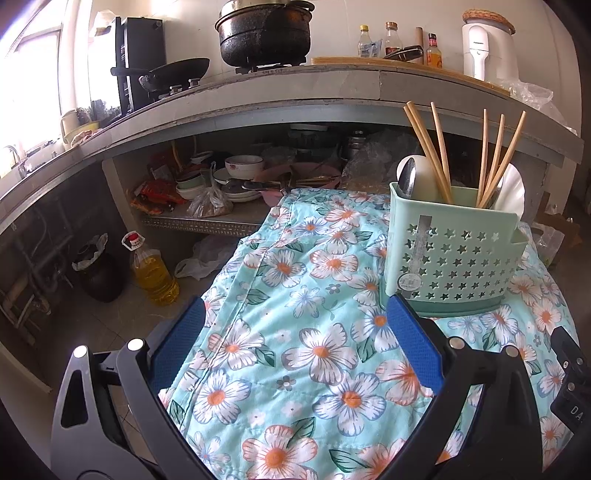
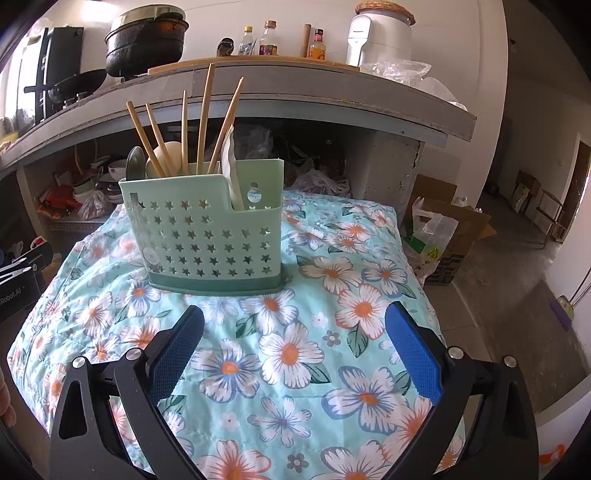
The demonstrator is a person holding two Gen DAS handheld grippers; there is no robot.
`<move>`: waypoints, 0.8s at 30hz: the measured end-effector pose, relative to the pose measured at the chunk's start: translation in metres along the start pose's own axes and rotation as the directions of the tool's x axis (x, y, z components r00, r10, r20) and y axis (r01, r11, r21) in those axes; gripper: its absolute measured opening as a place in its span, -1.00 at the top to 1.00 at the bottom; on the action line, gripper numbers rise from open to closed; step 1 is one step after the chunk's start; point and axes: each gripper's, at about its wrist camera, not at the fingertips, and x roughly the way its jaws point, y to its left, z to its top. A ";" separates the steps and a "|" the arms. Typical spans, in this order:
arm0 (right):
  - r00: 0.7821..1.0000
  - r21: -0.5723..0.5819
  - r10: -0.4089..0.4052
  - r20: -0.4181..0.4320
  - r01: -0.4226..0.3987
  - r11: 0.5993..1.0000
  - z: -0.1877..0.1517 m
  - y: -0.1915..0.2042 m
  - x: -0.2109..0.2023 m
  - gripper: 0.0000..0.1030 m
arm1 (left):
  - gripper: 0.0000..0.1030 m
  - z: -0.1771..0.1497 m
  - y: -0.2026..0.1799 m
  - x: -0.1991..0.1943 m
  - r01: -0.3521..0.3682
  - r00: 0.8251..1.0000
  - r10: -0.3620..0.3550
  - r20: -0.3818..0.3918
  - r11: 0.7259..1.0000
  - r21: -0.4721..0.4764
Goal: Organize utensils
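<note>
A mint-green utensil holder [image 1: 450,254] [image 2: 210,236] with star-shaped holes stands upright on the floral cloth [image 1: 295,332] [image 2: 295,350]. Several wooden chopsticks [image 1: 432,151] [image 2: 205,118], a metal spoon [image 1: 407,181] [image 2: 135,162] and white spoons [image 1: 511,194] [image 2: 233,173] stick out of it. My left gripper [image 1: 295,314] is open with nothing between its blue pads, and the holder is just ahead of its right finger. My right gripper [image 2: 295,317] is open too and holds nothing. It hovers over the cloth, with the holder ahead and slightly left.
A concrete counter [image 1: 332,88] [image 2: 295,88] behind carries a black pot [image 1: 264,33], a wok, bottles and a white appliance [image 2: 380,37]. Bowls and bags crowd the shelf below. An oil bottle [image 1: 153,269] stands on the floor at left, a cardboard box [image 2: 450,229] at right.
</note>
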 end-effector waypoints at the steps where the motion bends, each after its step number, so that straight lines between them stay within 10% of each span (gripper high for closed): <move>1: 1.000 0.001 0.000 -0.001 0.000 1.000 0.000 0.000 0.000 -0.86 | -0.84 0.000 0.000 0.000 -0.002 1.000 0.002 0.001 1.000 0.000; 24: 1.000 0.010 -0.005 0.001 0.005 1.000 0.001 -0.002 0.001 -0.86 | -0.84 0.000 0.001 0.000 0.002 1.000 -0.002 -0.005 1.000 -0.008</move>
